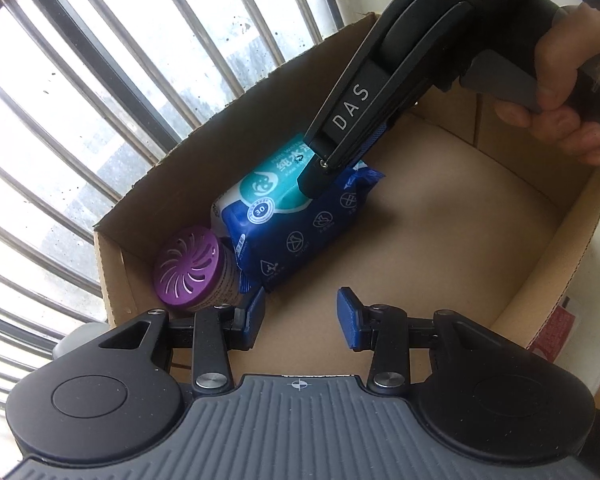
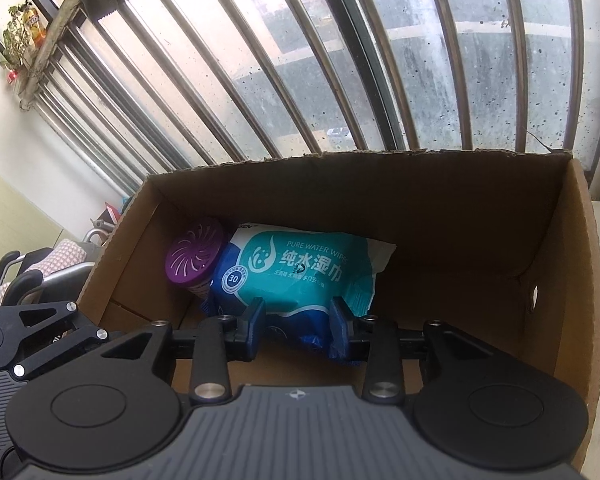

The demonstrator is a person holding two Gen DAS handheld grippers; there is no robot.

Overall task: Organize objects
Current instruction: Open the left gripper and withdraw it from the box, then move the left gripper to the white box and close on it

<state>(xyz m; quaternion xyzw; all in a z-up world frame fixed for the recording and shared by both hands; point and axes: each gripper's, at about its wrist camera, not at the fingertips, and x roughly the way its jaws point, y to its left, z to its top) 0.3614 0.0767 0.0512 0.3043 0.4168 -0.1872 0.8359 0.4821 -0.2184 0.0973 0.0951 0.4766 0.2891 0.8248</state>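
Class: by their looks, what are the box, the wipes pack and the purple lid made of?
Box: matte brown corrugated cardboard, ragged cut rim. Wipes pack: glossy soft plastic film, creased and printed. Purple lid: probably moulded plastic with a slight sheen, slotted vents.

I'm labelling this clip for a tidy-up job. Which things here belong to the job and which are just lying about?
Part of the job:
- wipes pack
- purple-lidded jar
- cardboard box
- right gripper
- left gripper

Lying about:
- window bars
- wheelchair
- plant

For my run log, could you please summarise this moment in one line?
wipes pack in box, beside purple jar | right gripper open at pack | left gripper empty
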